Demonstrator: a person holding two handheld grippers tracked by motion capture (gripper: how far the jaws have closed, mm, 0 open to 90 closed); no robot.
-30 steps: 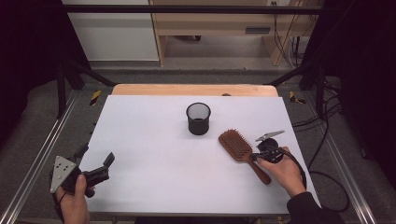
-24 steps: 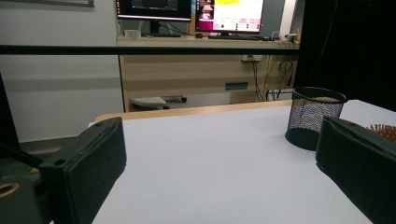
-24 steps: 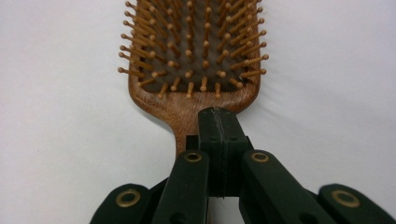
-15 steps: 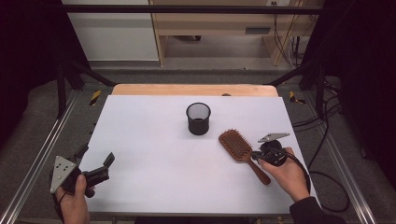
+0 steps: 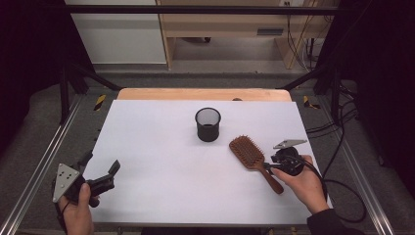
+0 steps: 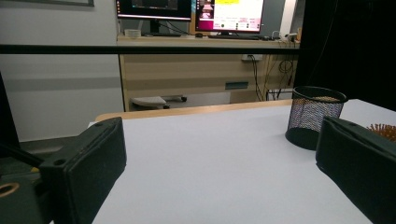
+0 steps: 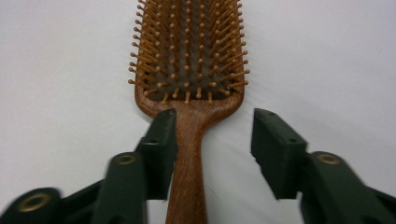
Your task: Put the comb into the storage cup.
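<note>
A wooden hairbrush (image 5: 249,154) lies bristles up on the white table, right of centre, its handle pointing to the near right. My right gripper (image 5: 268,167) sits low over that handle. In the right gripper view the hairbrush (image 7: 189,56) handle runs between the jaws. The right gripper (image 7: 212,144) has just been opening: one jaw stays next to the handle and the other stands clear of it, so it is open. My left gripper (image 5: 100,165) rests at the table's near left corner, open with nothing between its jaws, as the left gripper (image 6: 219,154) view confirms.
A black mesh cup (image 5: 208,125) stands upright at the table's middle, just left of and beyond the brush head; the cup (image 6: 315,116) also shows ahead of the left gripper. Metal rails (image 5: 44,161) flank the white table (image 5: 156,147). Cables (image 5: 337,147) trail off to the right.
The right hand has shifted slightly toward the near edge. The brush lies in the same place. The left hand has kept still.
</note>
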